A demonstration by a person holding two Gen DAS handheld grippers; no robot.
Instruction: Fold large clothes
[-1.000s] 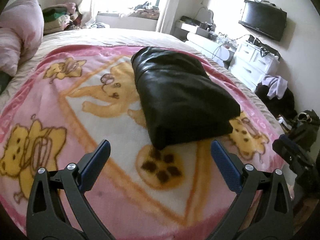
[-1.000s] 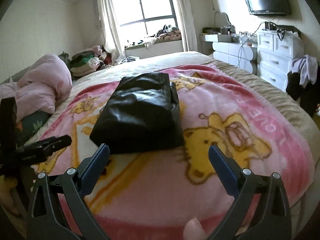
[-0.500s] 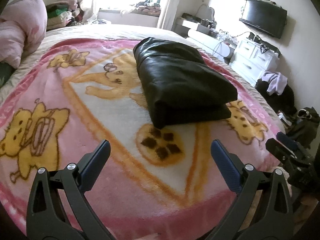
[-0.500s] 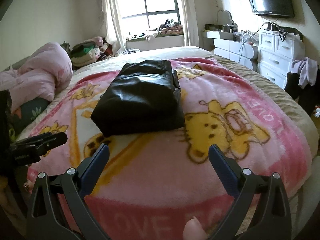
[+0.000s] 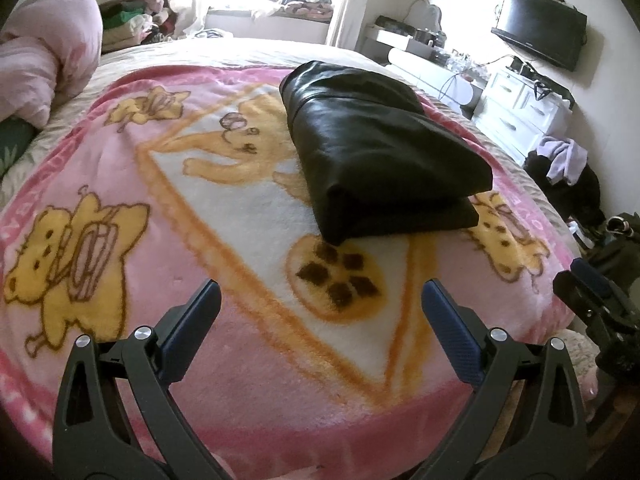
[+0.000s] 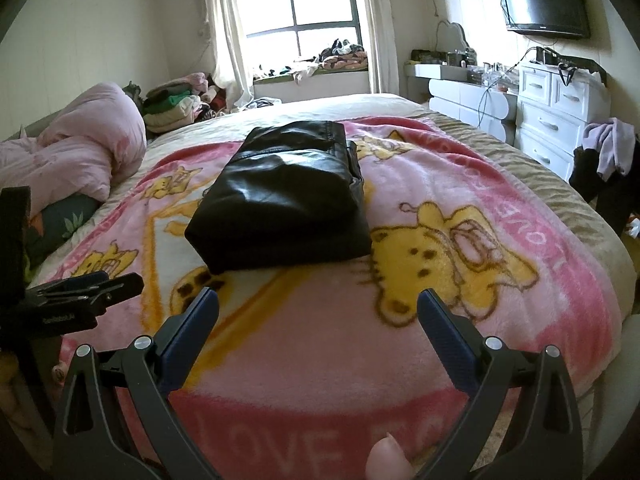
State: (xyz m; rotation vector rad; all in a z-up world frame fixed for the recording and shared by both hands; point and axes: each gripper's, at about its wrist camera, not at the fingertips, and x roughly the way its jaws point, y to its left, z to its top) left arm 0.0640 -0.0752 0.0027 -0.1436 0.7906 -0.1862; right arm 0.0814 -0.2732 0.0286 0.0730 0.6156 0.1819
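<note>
A black leather garment (image 5: 380,156) lies folded into a thick rectangle on the pink cartoon blanket (image 5: 120,184); it also shows in the right wrist view (image 6: 284,196). My left gripper (image 5: 318,300) is open and empty, held back from the garment's near edge over the blanket. My right gripper (image 6: 318,308) is open and empty, also short of the garment. The right gripper (image 5: 596,304) shows at the right edge of the left wrist view, and the left gripper (image 6: 80,300) at the left edge of the right wrist view.
A pink duvet (image 6: 76,152) is bunched at the bed's left side. Stacked clothes (image 6: 172,108) lie beyond it near the window. White drawers (image 6: 560,120), a wall television (image 6: 544,0) and clothes on dark furniture (image 6: 608,160) stand right of the bed.
Both grippers have drawn back from the folded garment toward the foot of the bed, so more blanket shows in front of them. The garment has not moved.
</note>
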